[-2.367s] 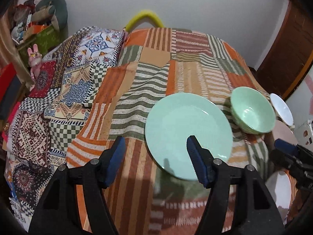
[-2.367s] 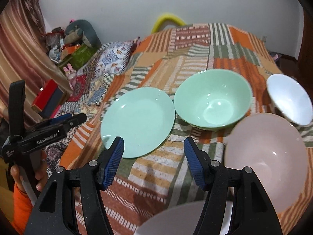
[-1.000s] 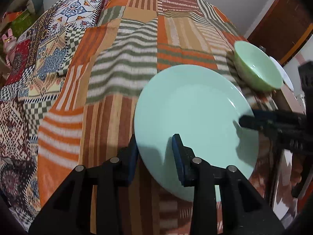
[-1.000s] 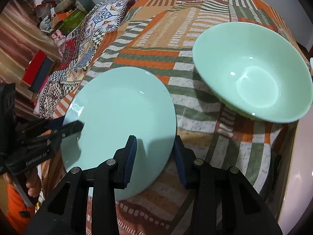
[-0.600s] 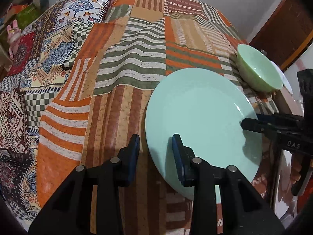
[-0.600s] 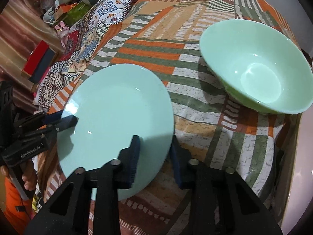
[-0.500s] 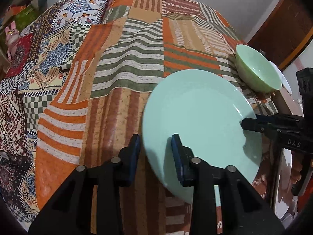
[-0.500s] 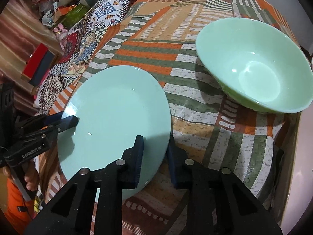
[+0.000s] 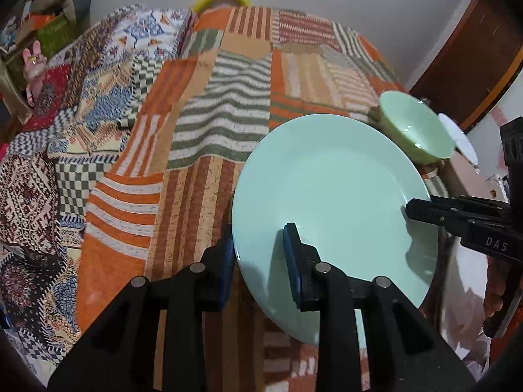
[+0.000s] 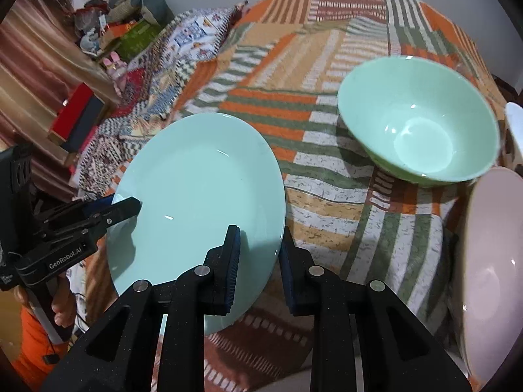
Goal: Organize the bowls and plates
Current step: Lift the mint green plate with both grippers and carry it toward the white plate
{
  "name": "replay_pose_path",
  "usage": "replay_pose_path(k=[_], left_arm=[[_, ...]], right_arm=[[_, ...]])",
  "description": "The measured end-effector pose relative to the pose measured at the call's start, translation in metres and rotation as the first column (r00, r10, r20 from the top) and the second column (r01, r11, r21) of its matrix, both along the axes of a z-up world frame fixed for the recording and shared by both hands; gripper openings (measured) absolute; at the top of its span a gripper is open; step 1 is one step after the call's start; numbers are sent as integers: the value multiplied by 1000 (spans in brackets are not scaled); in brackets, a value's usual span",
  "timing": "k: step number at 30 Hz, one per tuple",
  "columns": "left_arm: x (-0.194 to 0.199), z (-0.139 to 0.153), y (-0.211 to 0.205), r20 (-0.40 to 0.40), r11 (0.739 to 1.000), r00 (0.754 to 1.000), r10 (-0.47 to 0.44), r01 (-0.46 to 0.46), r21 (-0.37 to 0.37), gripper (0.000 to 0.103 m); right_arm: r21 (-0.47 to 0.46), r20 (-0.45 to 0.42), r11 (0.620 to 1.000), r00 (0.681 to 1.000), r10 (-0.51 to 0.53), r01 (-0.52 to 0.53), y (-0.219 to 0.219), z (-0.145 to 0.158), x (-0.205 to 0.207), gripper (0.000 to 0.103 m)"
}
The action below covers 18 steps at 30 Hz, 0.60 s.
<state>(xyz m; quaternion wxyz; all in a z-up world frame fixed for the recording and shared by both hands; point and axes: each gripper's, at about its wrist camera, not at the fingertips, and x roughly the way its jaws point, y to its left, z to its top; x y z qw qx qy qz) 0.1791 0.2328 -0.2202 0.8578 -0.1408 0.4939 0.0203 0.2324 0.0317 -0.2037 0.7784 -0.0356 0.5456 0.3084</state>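
A mint green plate [image 9: 336, 202] is held above the patchwork bedspread [image 9: 222, 124] by both grippers. My left gripper [image 9: 261, 254] is shut on the plate's near left rim. My right gripper [image 10: 260, 254] is shut on the plate's [image 10: 199, 189] opposite rim. Each gripper shows in the other's view, the right one [image 9: 457, 215] and the left one [image 10: 94, 212]. A green bowl [image 10: 418, 117] stands on the bedspread to the right of the plate; it also shows in the left wrist view [image 9: 415, 127].
A pink bowl [image 10: 493, 261] stands at the right edge, with a white bowl [image 10: 514, 121] behind it. Toys and boxes [image 10: 108, 45] are piled beside the bed on the left. A brown door [image 9: 470, 62] is at the far right.
Both grippers closed on the plate's rim and lifted it off the bedspread. In the last half second the plate rose a little more and tilted.
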Motion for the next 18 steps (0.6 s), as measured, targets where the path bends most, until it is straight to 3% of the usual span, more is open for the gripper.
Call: replay_pose_path(k=[9, 18], left_arm=[[-34, 57, -24, 117, 999, 993, -7, 2, 43, 29], [-63, 95, -52, 199, 997, 980, -26, 11, 74, 29]], right_arm=[[90, 104, 995, 994, -41, 31, -24, 47, -27, 21], [162, 176, 985, 980, -88, 59, -54, 77, -55, 22]])
